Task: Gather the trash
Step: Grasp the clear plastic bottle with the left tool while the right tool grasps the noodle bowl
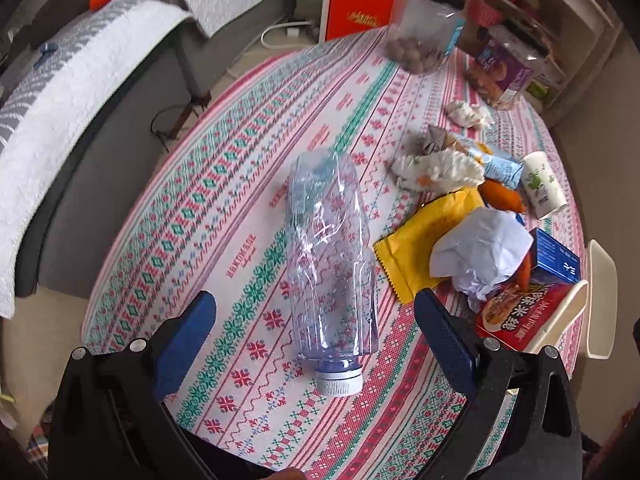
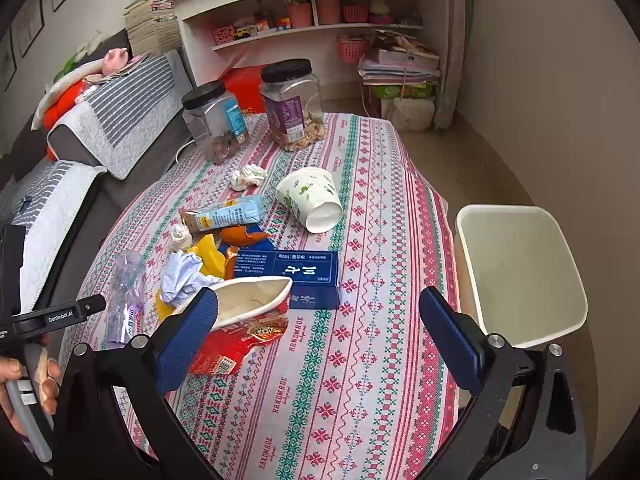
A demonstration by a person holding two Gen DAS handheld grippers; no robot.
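A crushed clear plastic bottle (image 1: 332,256) with a white cap lies on the patterned tablecloth (image 1: 224,208), between the open fingers of my left gripper (image 1: 316,312), cap toward me. Beside it lies a pile of trash: a yellow wrapper (image 1: 420,248), crumpled white paper (image 1: 480,252), a blue box (image 2: 296,276), a red packet (image 2: 236,344), a squashed white cup (image 2: 248,300) and a tipped paper cup (image 2: 312,200). My right gripper (image 2: 320,312) is open and empty above the table near the pile. A cream bin (image 2: 520,268) stands off the table's right edge.
Two clear jars with black lids (image 2: 216,120) (image 2: 292,100) stand at the table's far end. A grey sofa (image 1: 80,128) runs along the left. White shelves (image 2: 320,20) stand behind. The left gripper's handle (image 2: 52,316) shows at the left of the right wrist view.
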